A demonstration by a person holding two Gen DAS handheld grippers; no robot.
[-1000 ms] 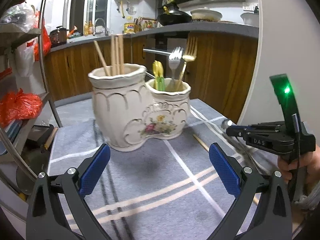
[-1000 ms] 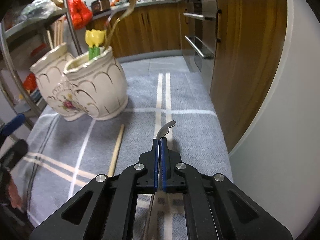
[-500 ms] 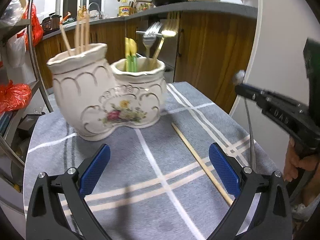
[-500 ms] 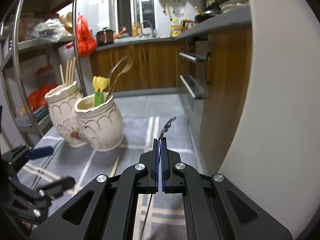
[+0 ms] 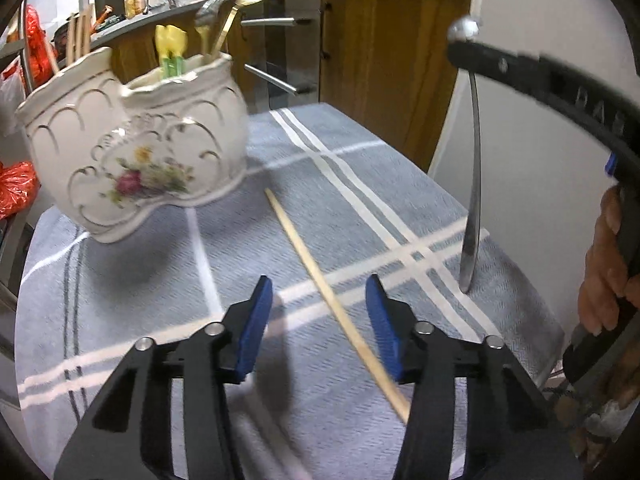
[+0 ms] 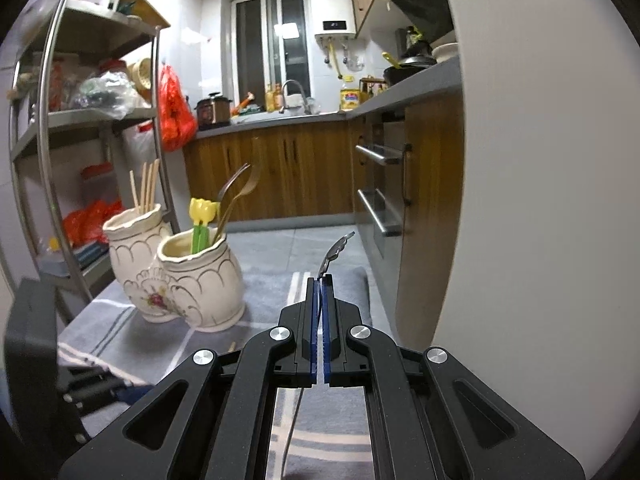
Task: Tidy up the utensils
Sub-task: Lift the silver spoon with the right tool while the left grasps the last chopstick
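A cream two-pot ceramic utensil holder (image 5: 132, 148) stands on the grey striped cloth (image 5: 360, 184); it also shows in the right wrist view (image 6: 180, 276). It holds chopsticks, a yellow-green fork and metal cutlery. A loose wooden chopstick (image 5: 320, 280) lies on the cloth, its near part between my open left gripper's (image 5: 318, 316) fingers. My right gripper (image 6: 320, 292) is shut on a steel fork (image 6: 334, 252), lifted above the cloth; the fork handle (image 5: 472, 184) hangs down at the right in the left wrist view.
Wooden kitchen cabinets (image 6: 280, 176) and an oven handle (image 6: 376, 156) are behind the table. A metal shelf rack (image 6: 48, 160) with bags stands at the left. A white wall (image 6: 540, 200) is close on the right. The table edge runs along the right.
My right gripper has lifted the fork up off the cloth and tilted level. My left gripper has moved right over the loose chopstick and its jaws have narrowed.
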